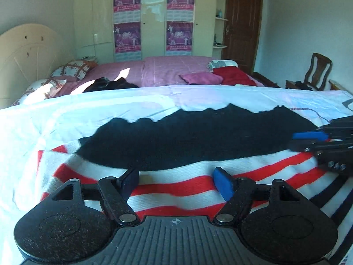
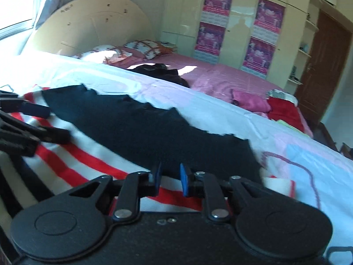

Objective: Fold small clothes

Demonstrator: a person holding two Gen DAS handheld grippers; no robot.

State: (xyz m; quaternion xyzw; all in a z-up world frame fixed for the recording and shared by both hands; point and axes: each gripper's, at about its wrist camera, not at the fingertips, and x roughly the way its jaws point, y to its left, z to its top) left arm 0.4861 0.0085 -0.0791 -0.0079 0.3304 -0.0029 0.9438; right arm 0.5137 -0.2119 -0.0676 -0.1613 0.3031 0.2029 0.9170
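Observation:
A small knitted garment lies flat on the pale bedsheet: a red-and-white striped part (image 1: 176, 187) with a dark navy part (image 1: 198, 137) beyond it, its far edge jagged. My left gripper (image 1: 176, 183) is open, its fingers wide apart just above the stripes. My right gripper (image 2: 171, 180) is open with a narrower gap, low over the stripes near the navy edge (image 2: 154, 132). Each gripper shows in the other's view: the right one at the right edge (image 1: 308, 141), the left one at the left edge (image 2: 44, 121). Neither holds cloth.
The sheet (image 1: 110, 110) covers the near bed. Beyond it is a pink bed (image 1: 165, 70) with pillows (image 1: 70, 70), a black garment (image 1: 110, 84), and pink and red clothes (image 1: 231, 75). A wardrobe, a door and a chair (image 1: 315, 72) stand behind.

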